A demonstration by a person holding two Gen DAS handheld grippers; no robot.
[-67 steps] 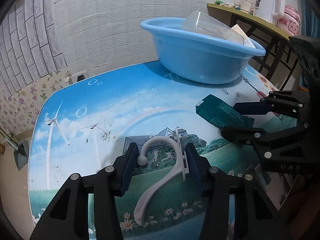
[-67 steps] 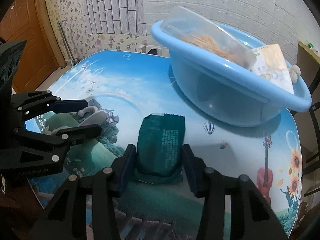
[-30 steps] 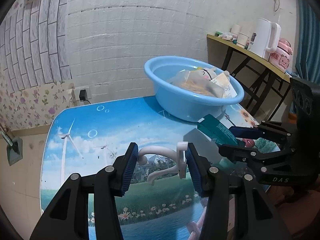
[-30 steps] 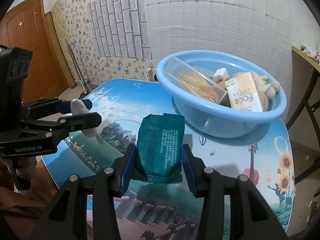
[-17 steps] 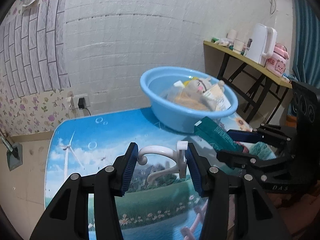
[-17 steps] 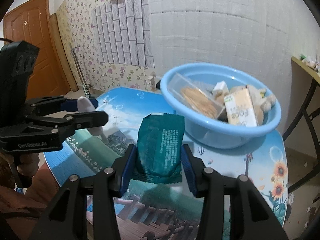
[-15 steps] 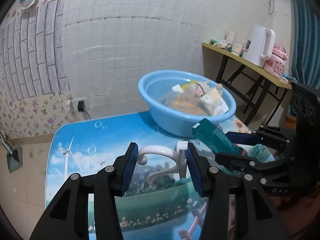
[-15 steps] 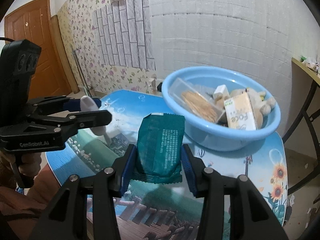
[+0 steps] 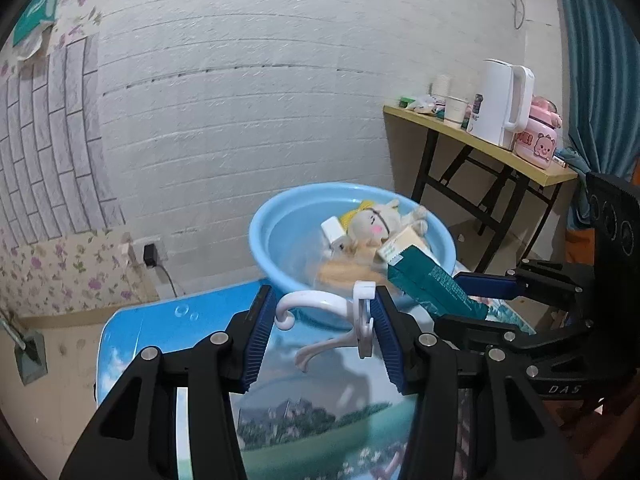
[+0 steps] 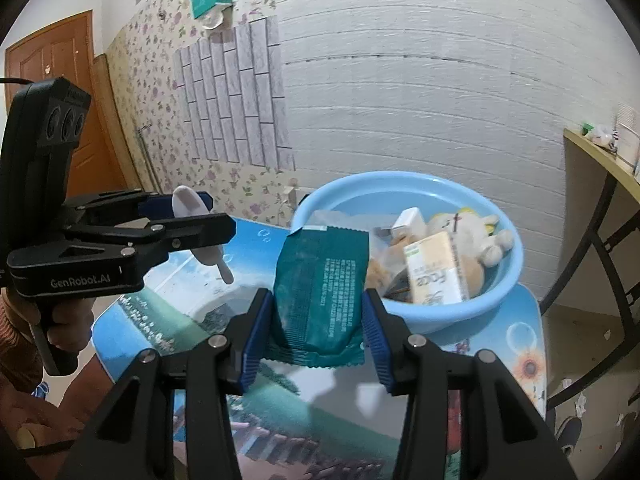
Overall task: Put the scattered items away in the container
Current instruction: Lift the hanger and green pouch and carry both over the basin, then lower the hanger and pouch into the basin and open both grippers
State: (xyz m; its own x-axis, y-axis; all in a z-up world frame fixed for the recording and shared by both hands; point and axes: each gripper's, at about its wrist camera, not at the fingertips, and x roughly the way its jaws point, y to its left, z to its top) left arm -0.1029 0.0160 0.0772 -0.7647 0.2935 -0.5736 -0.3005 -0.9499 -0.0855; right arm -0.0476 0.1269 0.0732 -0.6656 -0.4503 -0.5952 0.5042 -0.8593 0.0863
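Observation:
My left gripper [image 9: 322,304] is shut on a white plastic hook [image 9: 320,310], held in the air above the table. The same white hook [image 10: 200,232] shows in the right wrist view, clamped in the left gripper [image 10: 192,220]. My right gripper [image 10: 318,308] is shut on a dark green snack packet [image 10: 322,288], also lifted clear of the table. In the left wrist view the green packet [image 9: 432,288] pokes out of the right gripper [image 9: 464,300] just before the basin. The light blue basin [image 10: 452,308] stands at the table's far end with a plush toy, a carton and a clear bag inside.
The table [image 10: 188,304] has a printed landscape cover. A wooden side table [image 9: 488,152] with a white kettle [image 9: 504,104] stands to the right. A white brick wall is behind the basin, a door [image 10: 52,92] at the left. A hand [image 10: 60,324] grips the left handle.
Both grippers have risen from the table with the hook and the packet held and moved closer to the basin, whose inside now shows from above.

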